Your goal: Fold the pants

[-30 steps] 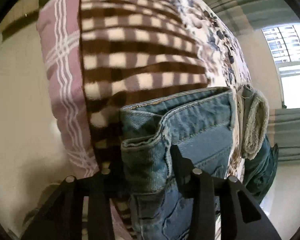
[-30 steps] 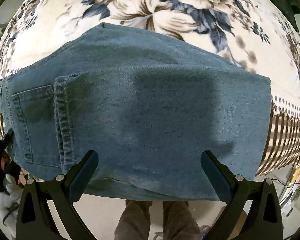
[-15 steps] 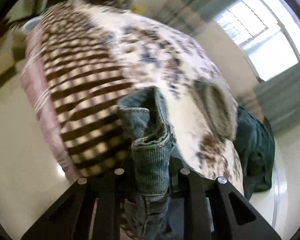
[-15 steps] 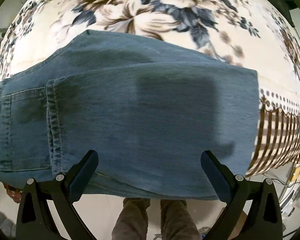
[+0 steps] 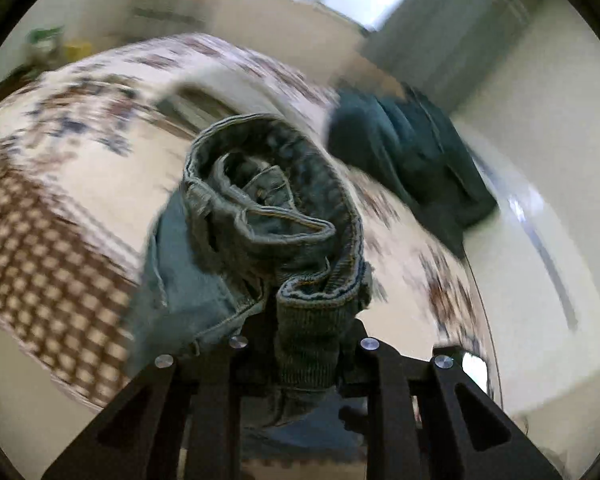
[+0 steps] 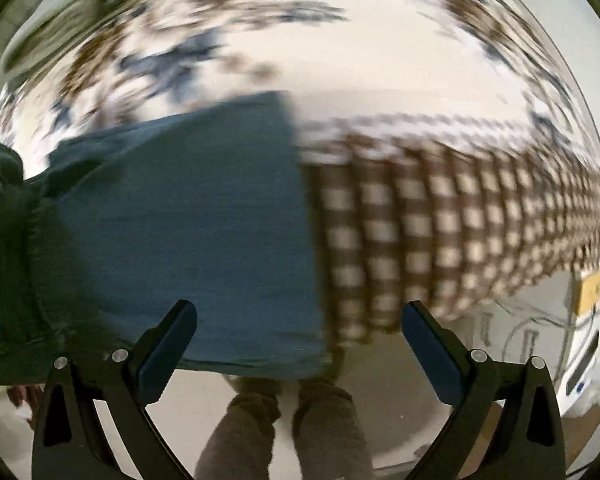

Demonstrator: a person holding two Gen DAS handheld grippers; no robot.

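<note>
Jeans (image 5: 260, 216) are what I am folding, and right now their waistband end is bunched and curled in front of my left gripper (image 5: 306, 344), lifted clear of the bed (image 5: 60, 216) and rolled over on itself so the inner band faces the lens. The jaws have just finished closing and are clamped hard on that thick denim edge, with cloth squeezed between them. In the right wrist view the rest of the jeans (image 6: 188, 216) lies flat on the bed (image 6: 460, 208) near its front edge, over the checked border of the floral cover, with a straight folded edge running toward me.

I judge this to be the carry of a fold: one end picked up and being swung across the flat half. The next move, as I read it, calls for bringing the held end over, lining its edge with the flat layer, lowering it without dragging the bottom layer, then letting go.

My left gripper tilts downward toward the mattress, wrist rolled. My right gripper (image 6: 300, 344) points straight down over the bed's edge, jaws wide apart and holding nothing, the person's legs (image 6: 284, 432) below it. A dark green garment (image 5: 412, 160) lies further along the bed, apart from the jeans.
</note>
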